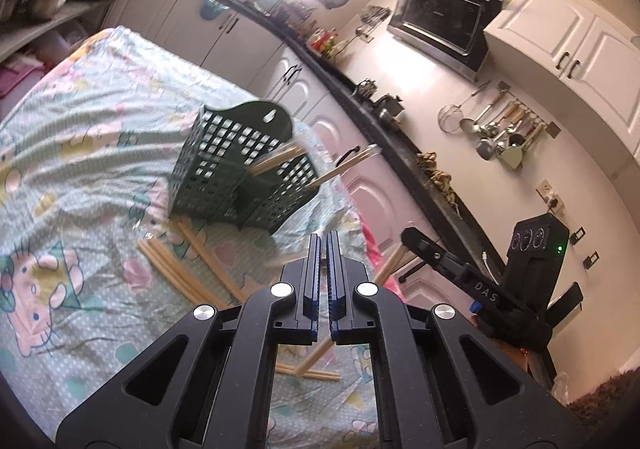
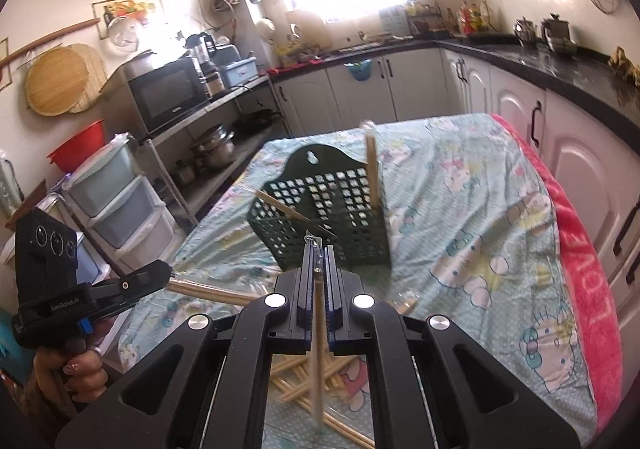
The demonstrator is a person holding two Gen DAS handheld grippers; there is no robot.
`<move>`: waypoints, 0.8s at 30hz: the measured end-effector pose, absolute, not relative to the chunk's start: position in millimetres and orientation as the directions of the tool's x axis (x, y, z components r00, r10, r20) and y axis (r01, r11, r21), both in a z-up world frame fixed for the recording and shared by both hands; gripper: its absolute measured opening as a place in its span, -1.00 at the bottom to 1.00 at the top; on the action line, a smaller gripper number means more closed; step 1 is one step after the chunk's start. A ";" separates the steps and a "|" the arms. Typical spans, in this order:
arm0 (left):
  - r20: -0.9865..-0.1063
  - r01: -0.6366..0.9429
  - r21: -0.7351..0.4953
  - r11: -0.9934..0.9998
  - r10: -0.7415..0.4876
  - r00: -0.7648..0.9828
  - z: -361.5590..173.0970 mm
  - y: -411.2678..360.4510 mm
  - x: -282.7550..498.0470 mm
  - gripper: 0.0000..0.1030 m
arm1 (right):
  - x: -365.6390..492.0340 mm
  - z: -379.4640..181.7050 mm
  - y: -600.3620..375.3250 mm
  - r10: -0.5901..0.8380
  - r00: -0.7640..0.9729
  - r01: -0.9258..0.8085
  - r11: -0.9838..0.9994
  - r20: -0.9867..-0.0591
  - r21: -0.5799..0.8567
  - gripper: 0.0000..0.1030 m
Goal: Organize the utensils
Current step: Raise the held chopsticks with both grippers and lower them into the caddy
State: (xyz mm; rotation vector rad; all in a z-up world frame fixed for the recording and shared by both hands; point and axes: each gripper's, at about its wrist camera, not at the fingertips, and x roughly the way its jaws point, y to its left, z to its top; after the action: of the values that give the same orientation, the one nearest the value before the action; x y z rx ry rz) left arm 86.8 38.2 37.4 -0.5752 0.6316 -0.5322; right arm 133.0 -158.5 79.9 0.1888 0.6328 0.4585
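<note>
The right tool (image 2: 318, 273) is clenched on one wrapped chopstick (image 2: 318, 337) hanging below its jaws, the left tool (image 1: 323, 269) pinches another by its wrapper, and either could slip or swing wide of the green basket (image 2: 332, 205) on the tabletop (image 2: 480, 185).

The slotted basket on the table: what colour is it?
Dark green basket, clearest in the right wrist view.

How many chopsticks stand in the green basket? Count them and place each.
2. One chopstick stands upright at the basket's right side; the other leans out leftward. Others may hide inside.
</note>
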 end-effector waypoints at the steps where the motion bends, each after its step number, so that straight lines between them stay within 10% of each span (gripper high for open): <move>1: -0.386 0.289 -0.632 0.719 -0.616 0.687 41.5 36.7 86.1 -0.98 | 132.3 81.8 -156.7 0.471 0.712 -0.360 0.882 -0.521 0.304 -0.90; 24: -0.246 0.413 -0.538 0.735 -0.605 0.757 138.0 41.8 89.7 -1.00 | 141.7 167.6 -135.8 0.545 0.757 -0.483 0.838 -0.362 0.252 -0.91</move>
State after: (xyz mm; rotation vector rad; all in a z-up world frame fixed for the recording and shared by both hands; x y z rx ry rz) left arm 89.7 41.8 138.0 -0.4792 0.4277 -0.5786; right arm 141.7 -135.8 167.6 0.1463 0.4388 0.5626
